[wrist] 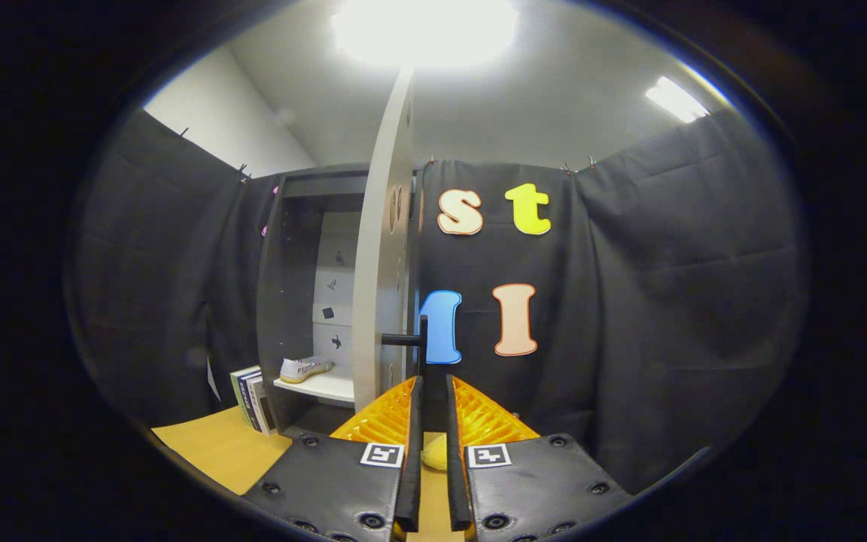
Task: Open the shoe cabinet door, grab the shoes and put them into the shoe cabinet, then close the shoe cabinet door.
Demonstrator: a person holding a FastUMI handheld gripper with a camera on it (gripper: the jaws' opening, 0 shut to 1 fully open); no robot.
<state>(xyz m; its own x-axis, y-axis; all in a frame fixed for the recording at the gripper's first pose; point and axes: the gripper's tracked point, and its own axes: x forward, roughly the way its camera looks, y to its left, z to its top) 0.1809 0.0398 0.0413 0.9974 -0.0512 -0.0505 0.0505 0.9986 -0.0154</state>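
Seemingly light and stiff, the cabinet door (382, 248) is a thin pale panel hung on hinges, so it should swing freely with a gentle sideways push or pull. The best hold is the dark bar handle (412, 340) jutting from its edge, which looks rigid and narrow enough to fit between the fingers. The door stands wide open, edge-on just ahead of the gripper (432, 391), whose fingers are nearly together with only a slim gap; whether they pinch the handle's lower end cannot be told. Beyond the door, the shoe cabinet (294, 301) shows dark sides and a pale shelf, where a white shoe (304, 369) with a yellowish sole already rests. Books (251, 397) lean beside the cabinet's base.
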